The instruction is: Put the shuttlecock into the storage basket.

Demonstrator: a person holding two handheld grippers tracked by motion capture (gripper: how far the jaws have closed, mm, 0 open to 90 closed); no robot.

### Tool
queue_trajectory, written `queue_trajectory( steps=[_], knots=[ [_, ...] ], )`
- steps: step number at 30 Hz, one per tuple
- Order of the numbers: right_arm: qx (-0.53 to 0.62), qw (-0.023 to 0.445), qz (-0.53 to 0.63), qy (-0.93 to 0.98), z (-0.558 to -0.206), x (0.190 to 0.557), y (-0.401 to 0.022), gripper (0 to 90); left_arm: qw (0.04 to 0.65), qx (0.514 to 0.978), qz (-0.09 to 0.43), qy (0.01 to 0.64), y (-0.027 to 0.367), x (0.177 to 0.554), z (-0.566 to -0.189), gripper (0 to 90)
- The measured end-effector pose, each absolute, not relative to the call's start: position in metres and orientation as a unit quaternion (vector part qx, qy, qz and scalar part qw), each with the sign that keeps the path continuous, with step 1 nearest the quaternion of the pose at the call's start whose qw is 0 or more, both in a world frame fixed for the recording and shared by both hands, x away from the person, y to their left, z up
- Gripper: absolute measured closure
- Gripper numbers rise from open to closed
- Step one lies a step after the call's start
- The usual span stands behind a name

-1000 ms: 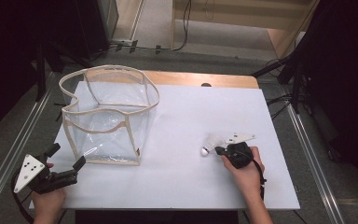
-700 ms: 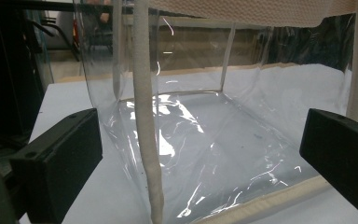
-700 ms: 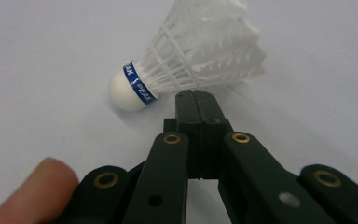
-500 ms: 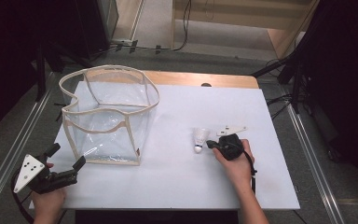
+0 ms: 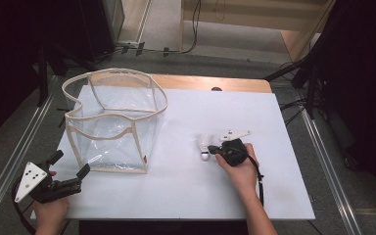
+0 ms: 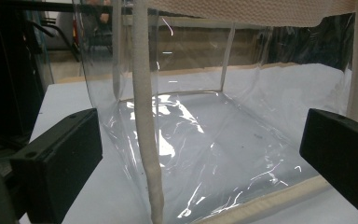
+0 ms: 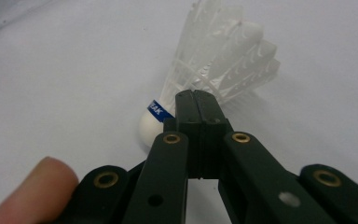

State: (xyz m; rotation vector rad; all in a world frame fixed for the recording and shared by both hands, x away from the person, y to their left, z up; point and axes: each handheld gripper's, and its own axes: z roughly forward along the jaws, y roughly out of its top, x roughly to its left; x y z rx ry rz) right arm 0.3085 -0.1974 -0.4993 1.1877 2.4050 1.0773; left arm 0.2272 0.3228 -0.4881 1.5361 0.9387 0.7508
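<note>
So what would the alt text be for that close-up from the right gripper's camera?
Two black fingers pressed together, their tips right in front of a white feathered shuttlecock lying on a white table; nothing shows between them. The shuttlecock's rounded cork end, ringed with a blue band, points toward the lower left, and a fingertip shows at the bottom left corner.

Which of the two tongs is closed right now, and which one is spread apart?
The right tongs are closed, jaws pressed together just in front of the shuttlecock. The left tongs are spread wide, facing the clear bag.
</note>
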Motion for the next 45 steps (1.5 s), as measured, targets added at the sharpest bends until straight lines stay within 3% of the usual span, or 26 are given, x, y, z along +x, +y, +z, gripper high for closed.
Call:
queue_trajectory(
  steps=[14, 34, 40, 41, 42, 44, 45],
  knots=[
    [0.422, 0.145, 0.372, 0.814, -0.502, 0.32, -0.2, 88.0, 0.561, 0.653, 0.318, 0.397, 0.323, 0.228, -0.488, 0.0],
    [0.377, 0.126, 0.388, 0.831, -0.502, 0.32, -0.174, 87.6, 0.559, 0.657, 0.318, 0.393, 0.322, 0.228, -0.488, 0.0],
    [0.367, 0.136, 0.397, 0.83, -0.484, 0.307, -0.177, 71.4, 0.564, 0.654, 0.316, 0.394, 0.324, 0.228, -0.488, 0.0],
    [0.365, 0.143, 0.4, 0.828, -0.48, 0.304, -0.178, 66.8, 0.564, 0.653, 0.316, 0.395, 0.324, 0.228, -0.488, 0.0],
    [0.357, 0.137, 0.414, 0.826, -0.474, 0.299, -0.18, 54.6, 0.563, 0.654, 0.315, 0.394, 0.324, 0.228, -0.488, 0.0],
    [0.345, 0.139, 0.411, 0.832, -0.469, 0.294, -0.179, 40.0, 0.563, 0.655, 0.316, 0.393, 0.323, 0.228, -0.488, 0.0],
    [0.345, 0.139, 0.411, 0.832, -0.469, 0.294, -0.179, 40.0, 0.563, 0.655, 0.316, 0.393, 0.323, 0.228, -0.488, 0.0]
  ],
)
